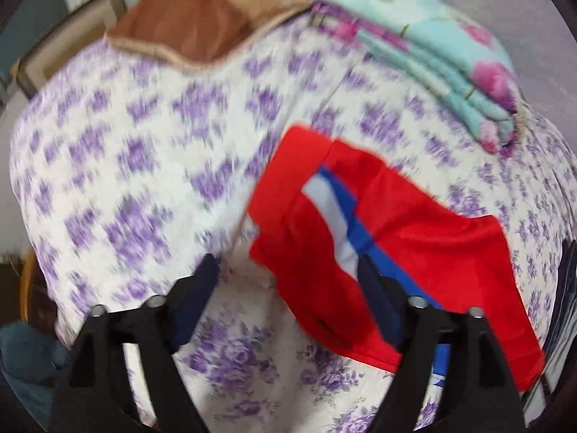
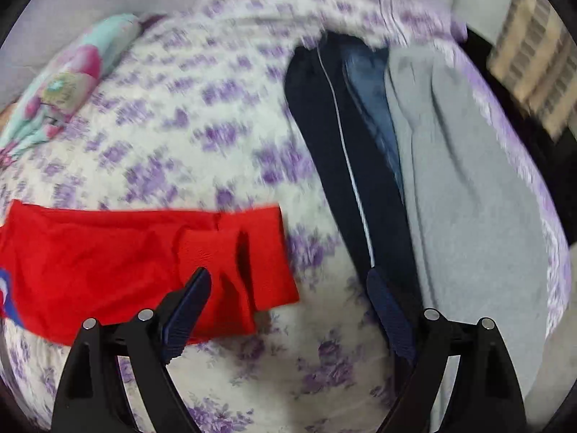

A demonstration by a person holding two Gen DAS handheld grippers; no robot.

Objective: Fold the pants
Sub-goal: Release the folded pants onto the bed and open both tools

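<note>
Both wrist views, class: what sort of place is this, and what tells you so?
Most likely a bedroom: a bed under a purple-flowered sheet, a folded floral quilt near its head, and clothes on top, such as the red pants.

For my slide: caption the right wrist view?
Open right hand-held gripper above folded red pants on floral bedspread.

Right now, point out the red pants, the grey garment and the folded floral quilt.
red pants (image 2: pixel 108 252): right wrist view, middle of the fabric.
grey garment (image 2: pixel 461 187): right wrist view, its middle.
folded floral quilt (image 1: pixel 432 47): left wrist view, top face.
</note>
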